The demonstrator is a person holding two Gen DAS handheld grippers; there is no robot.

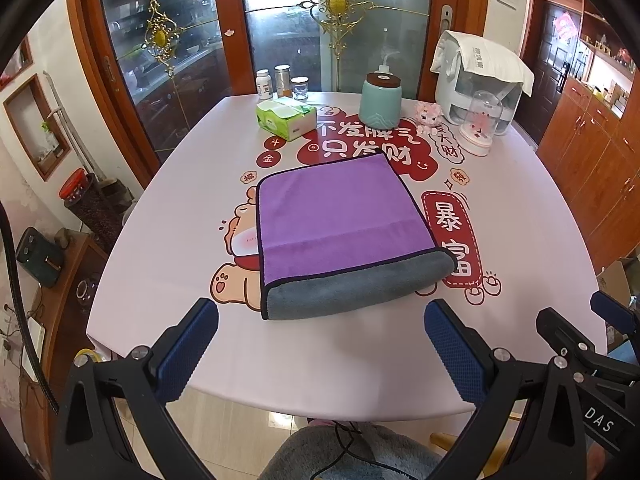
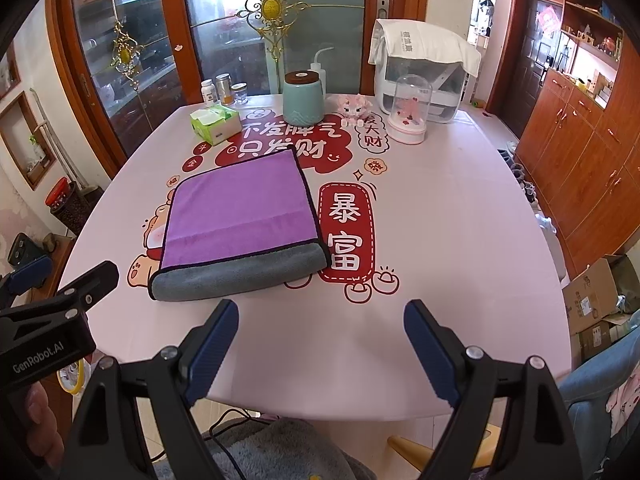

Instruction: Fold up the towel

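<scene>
Folded purple towel (image 1: 332, 220) is lying mid-bench (image 1: 160, 280); left tongs (image 1: 320, 344) and right tongs (image 2: 320, 344) are hovering spread, empty. Tissue pack (image 1: 286, 117) is gaping open; "GenRobot.AI" is showing on one handle.

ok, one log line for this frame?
task: fold towel | towel: folded, flat on table | left hand-held gripper: open, empty, short of towel | right hand-held gripper: open, empty
</scene>
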